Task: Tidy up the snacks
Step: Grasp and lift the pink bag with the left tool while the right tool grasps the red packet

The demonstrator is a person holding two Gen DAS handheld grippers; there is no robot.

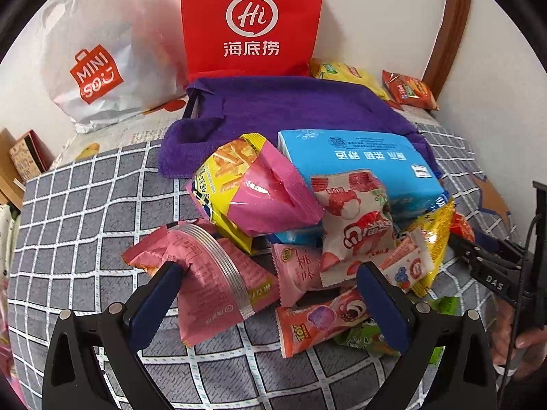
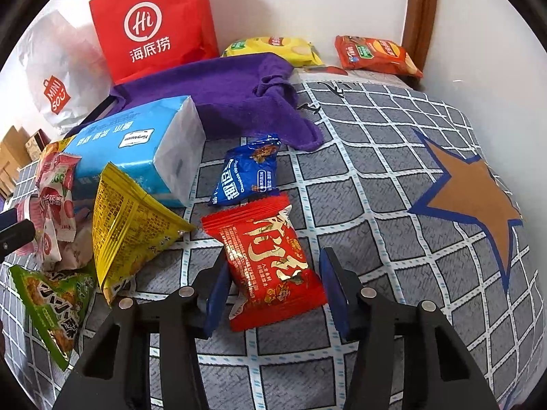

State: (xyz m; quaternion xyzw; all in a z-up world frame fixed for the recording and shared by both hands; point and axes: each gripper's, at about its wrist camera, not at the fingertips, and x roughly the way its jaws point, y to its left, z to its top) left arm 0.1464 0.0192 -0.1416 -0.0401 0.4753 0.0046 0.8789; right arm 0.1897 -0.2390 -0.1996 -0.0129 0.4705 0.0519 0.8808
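My left gripper (image 1: 270, 294) hovers low over a snack pile on the bed (image 1: 85, 212), its fingers (image 1: 155, 302) spread apart. A pink packet (image 1: 205, 273) lies between them, its crimped end just beside the left finger; I cannot tell whether they touch. A peach packet (image 1: 299, 273) and a salmon packet (image 1: 318, 324) lie near the right finger. Behind these, a yellow-pink bag (image 1: 253, 188) and a strawberry packet (image 1: 355, 222) lean against a blue tissue pack (image 1: 359, 160). A yellow bag (image 1: 434, 235) lies at the pile's right edge.

My right gripper (image 2: 273, 290) sits over a red packet (image 2: 270, 259), fingers (image 2: 215, 294) apart and flanking the packet's lower end. The left finger is just beside the wrapper; the right finger stands clear of it. The red packet lies flat on the checked cover, apart from the pile. A blue packet (image 2: 248, 171) lies just behind it, edges nearly touching. A green packet (image 2: 58, 304) lies at the pile's near edge in the right wrist view.

A purple towel (image 1: 290, 106) covers the area behind the tissue pack. A red bag (image 1: 253, 20) and a white bag (image 1: 99, 58) stand against the wall. A yellow chip bag (image 2: 273, 48) and an orange chip bag (image 2: 376, 54) lie at the bed's far end, well apart from the pile.
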